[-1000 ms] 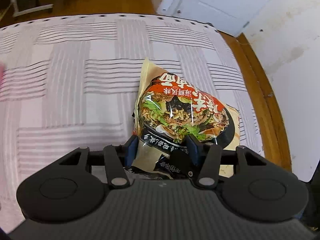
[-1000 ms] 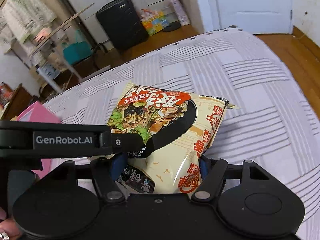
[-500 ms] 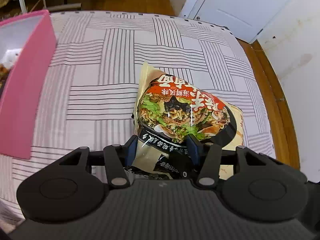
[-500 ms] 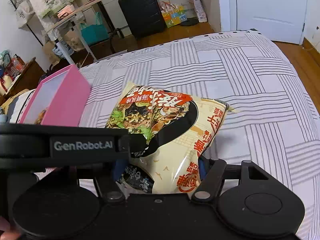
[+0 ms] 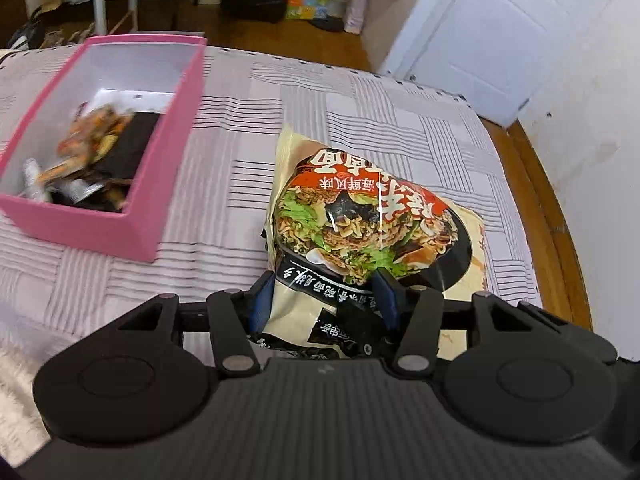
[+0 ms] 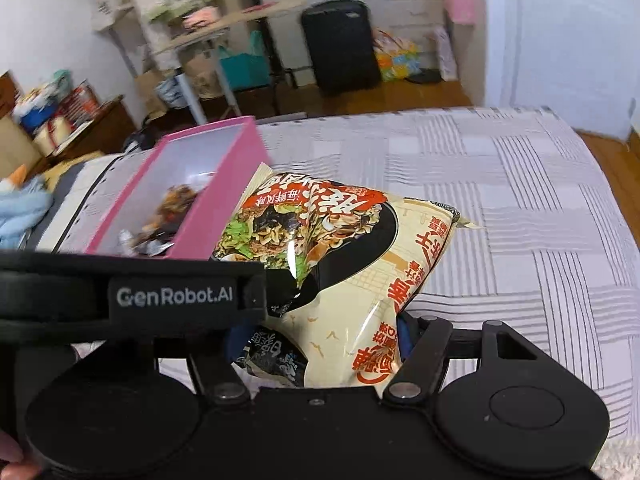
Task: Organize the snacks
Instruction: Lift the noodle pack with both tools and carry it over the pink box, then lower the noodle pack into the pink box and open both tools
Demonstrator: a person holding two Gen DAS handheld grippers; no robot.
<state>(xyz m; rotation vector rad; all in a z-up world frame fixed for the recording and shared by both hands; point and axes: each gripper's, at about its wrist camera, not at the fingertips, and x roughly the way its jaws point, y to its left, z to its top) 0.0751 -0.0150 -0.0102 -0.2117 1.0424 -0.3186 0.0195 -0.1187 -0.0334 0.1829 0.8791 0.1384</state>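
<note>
A large cream noodle bag (image 5: 372, 224) with a red and black food picture is held above the striped bed. My left gripper (image 5: 324, 300) is shut on its near left end. My right gripper (image 6: 320, 336) is shut on its near right end; the bag (image 6: 344, 252) fills the right wrist view's middle. A pink box (image 5: 100, 136) with several snack packets inside sits on the bed to the left of the bag; it also shows in the right wrist view (image 6: 224, 188). The left gripper's body (image 6: 132, 292) crosses the right wrist view's left side.
The striped bedspread (image 5: 360, 112) stretches ahead and right, ending at a wooden bed edge (image 5: 548, 216) by a white wall. A black suitcase (image 6: 340, 44), shelves and clutter stand on the floor beyond the bed. A white door (image 5: 480, 32) is at the far right.
Both grippers have carried the bag leftward toward the pink box. The box has come fully into view and now lies close beside the bag.
</note>
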